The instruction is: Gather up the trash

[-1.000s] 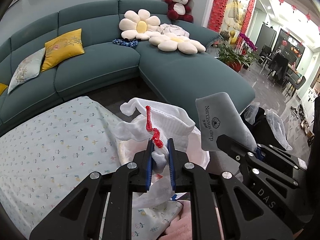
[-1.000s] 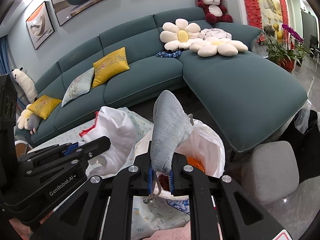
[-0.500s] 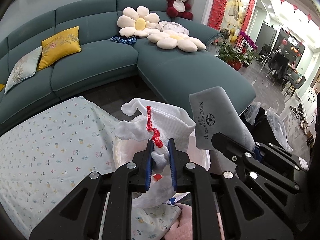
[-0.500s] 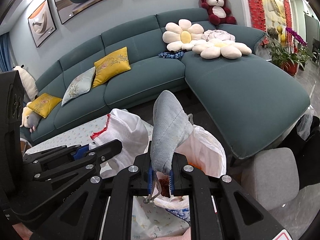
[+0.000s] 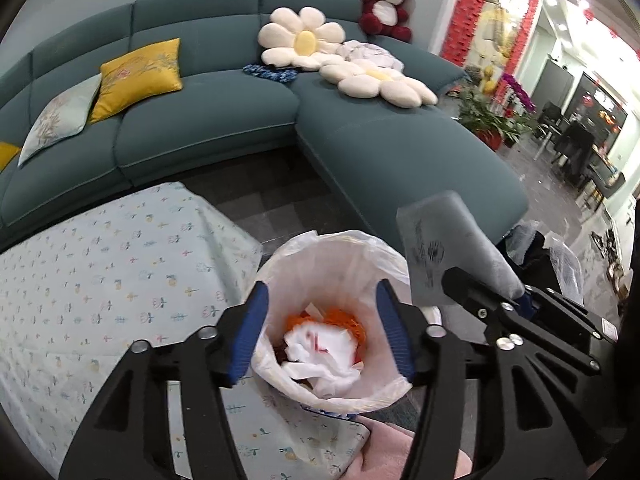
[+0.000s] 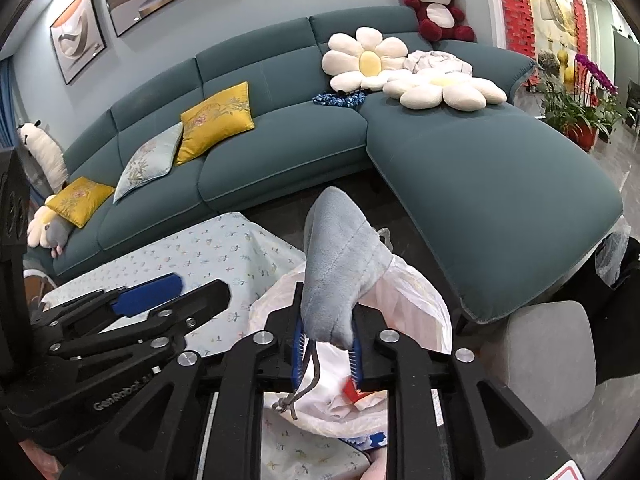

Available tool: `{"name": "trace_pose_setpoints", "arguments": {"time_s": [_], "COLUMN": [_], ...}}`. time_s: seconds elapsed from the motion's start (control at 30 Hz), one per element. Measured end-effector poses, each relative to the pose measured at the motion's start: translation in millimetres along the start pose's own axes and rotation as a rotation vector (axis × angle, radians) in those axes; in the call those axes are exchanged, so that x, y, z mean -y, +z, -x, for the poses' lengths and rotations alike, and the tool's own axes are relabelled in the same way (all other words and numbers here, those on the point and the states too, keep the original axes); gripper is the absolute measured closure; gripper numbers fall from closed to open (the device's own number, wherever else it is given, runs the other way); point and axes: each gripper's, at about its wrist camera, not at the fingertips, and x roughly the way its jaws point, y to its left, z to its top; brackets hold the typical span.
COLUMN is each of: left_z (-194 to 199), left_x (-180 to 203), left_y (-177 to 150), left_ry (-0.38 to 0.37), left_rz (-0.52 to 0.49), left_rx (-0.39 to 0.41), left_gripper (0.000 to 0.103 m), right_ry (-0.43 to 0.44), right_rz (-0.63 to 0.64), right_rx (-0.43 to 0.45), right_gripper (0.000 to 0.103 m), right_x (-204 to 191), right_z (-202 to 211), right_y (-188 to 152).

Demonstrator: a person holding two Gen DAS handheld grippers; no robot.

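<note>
My left gripper (image 5: 324,328) is open and empty, right above a bin lined with a white plastic bag (image 5: 304,256). A crumpled white bag with red trim (image 5: 320,344) lies inside on orange scraps. My right gripper (image 6: 326,354) is shut on a grey felt pouch (image 6: 340,272) with a drawstring, held upright over the bin's right side. The pouch also shows in the left wrist view (image 5: 444,248), and the left gripper shows in the right wrist view (image 6: 144,294). The bin bag shows under the right gripper (image 6: 412,300).
A table with a pale flowered cloth (image 5: 100,280) lies to the left of the bin. A teal corner sofa (image 5: 360,140) with cushions stands behind. A grey stool (image 6: 544,356) stands at the right. Dark bags (image 5: 532,248) sit by the sofa end.
My left gripper has opened and let go of the white bag with red trim, which now lies in the bin. The right gripper still holds the grey pouch.
</note>
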Motion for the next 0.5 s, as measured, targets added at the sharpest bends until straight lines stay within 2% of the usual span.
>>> {"name": "trace_pose_setpoints", "arguments": {"time_s": [0.07,0.23,0.3,0.37,0.5], "left_z": [1.7,8.7,12.5,18.5,29.4], "left_x": [-6.7,-19.3,-23.3,-26.5,-30.5], "left_y": [0.2,1.7,1.8,1.7,1.2], "left_ry": [0.014,0.039,0.049,0.069,0.091], "left_rz": [0.018,0.053,0.062,0.067,0.055], "left_rx": [0.005,0.017,0.023,0.033,0.048], "left_gripper": [0.043,0.042,0.035,0.029,0.028], "right_ry": [-0.005,-0.009,-0.011,-0.016,-0.042], "right_rz": [0.001,0.027,0.036,0.052,0.086], "right_rx": [0.005,0.009,0.012,0.018,0.032], "right_gripper": [0.072,0.064,0.059,0.048,0.038], "right_x": [-0.6,-7.3,-9.8,-13.0,-20.1], "right_z": [-0.1,3.0,5.5,9.5,20.7], "right_y": [0.4,-0.5,0.4,1.4,2.5]}}
